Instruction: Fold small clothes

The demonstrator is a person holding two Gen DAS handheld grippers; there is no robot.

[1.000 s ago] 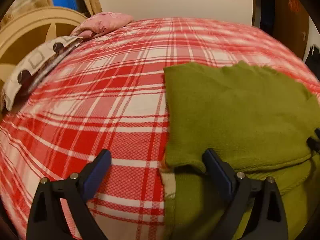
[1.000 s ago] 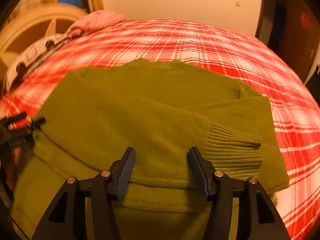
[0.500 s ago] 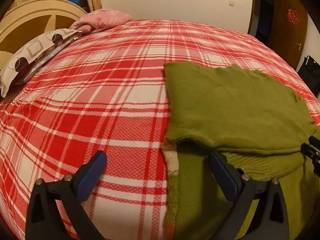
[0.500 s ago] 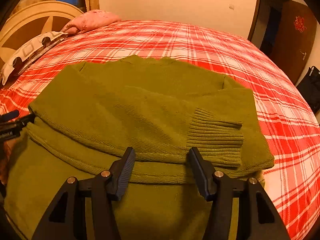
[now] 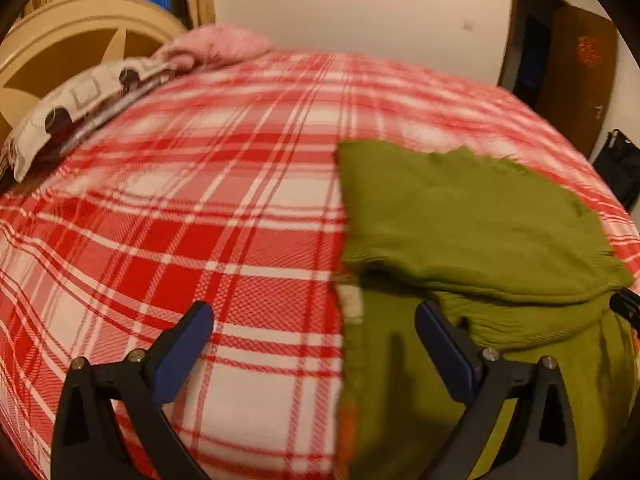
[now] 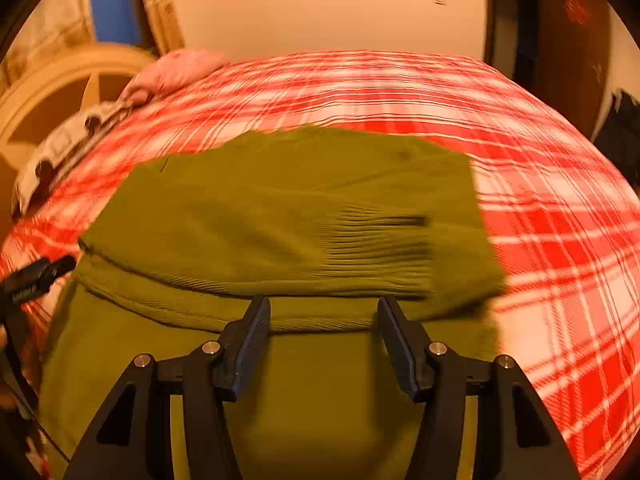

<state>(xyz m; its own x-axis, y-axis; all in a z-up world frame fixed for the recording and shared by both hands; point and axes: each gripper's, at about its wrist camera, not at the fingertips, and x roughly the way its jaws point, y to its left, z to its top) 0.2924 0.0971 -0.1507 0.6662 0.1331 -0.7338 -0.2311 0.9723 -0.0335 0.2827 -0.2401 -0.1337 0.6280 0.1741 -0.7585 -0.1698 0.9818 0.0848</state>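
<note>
Folding the green sweater is where I'm at, approx halfway by my read: it lies on the red plaid bed, sleeves brought in w/ a ribbed cuff lying across the top layer, and the far part looks doubled toward me so its folded edge sits over the ribbed hem band just ahead of my right tool. Right tool hangs above the near, single layer of the sweater, jaws apart w/ nothing between them, not touching the knit as far as I can tell. Left tool is at the sweater's left edge, jaws wide apart and empty, one finger over bare plaid, the other over green cloth. Both views are a bit smeared so fine detail at the hem is iffy. Next move, I reckon: bring both tools down to the near edge of the sweater, pinch a corner each w/o grabbing the bedcover under it, then lift and carry that flap over the stacked part so edges line up. Risk is the soft knit sagging or the cuff sliding out of place
</note>
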